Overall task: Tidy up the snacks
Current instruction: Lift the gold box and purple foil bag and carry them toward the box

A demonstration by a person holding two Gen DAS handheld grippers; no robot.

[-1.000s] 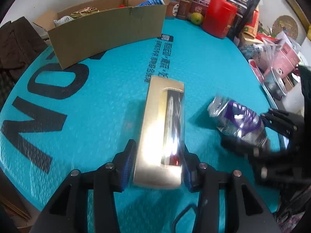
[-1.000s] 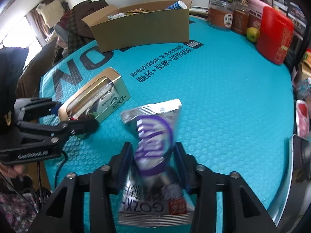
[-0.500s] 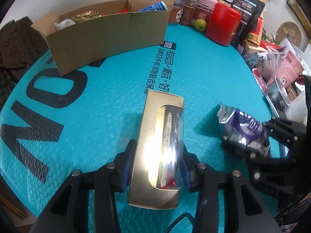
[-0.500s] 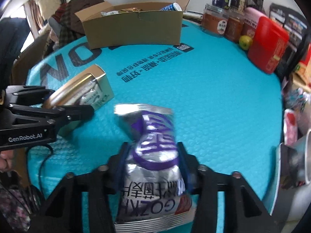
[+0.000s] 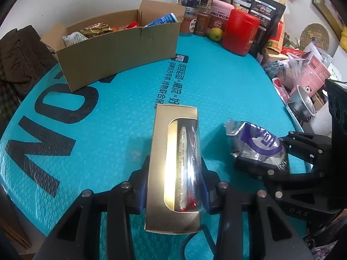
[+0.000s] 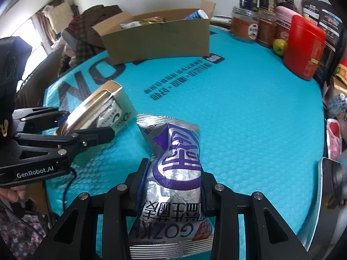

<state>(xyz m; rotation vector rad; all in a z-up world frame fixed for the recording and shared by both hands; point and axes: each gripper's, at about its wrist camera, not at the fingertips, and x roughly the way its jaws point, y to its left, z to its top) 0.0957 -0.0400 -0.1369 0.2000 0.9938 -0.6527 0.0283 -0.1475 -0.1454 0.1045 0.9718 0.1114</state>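
Note:
My left gripper [image 5: 174, 184] is shut on a long gold snack box [image 5: 175, 151] with a clear window, held just above the teal table mat [image 5: 121, 112]. My right gripper [image 6: 170, 186] is shut on a silver and purple snack bag [image 6: 175, 166], lifted off the mat. The bag [image 5: 258, 145] also shows at the right of the left wrist view, and the gold box [image 6: 102, 108] at the left of the right wrist view. An open cardboard box [image 5: 117, 45] holding several snacks stands at the far side of the table, also in the right wrist view [image 6: 158, 36].
A red canister [image 5: 240, 34], jars [image 5: 203, 19], a green fruit [image 5: 215, 33] and dark pouches [image 5: 260, 13] line the far right edge. Pink packages [image 5: 310, 75] and a metal pot [image 5: 303, 104] crowd the right. Dark clothes [image 5: 13, 52] lie at the left.
Both grippers have risen with their snacks, so the cardboard box's inside shows more. The purple bag now stands more upright in the right gripper.

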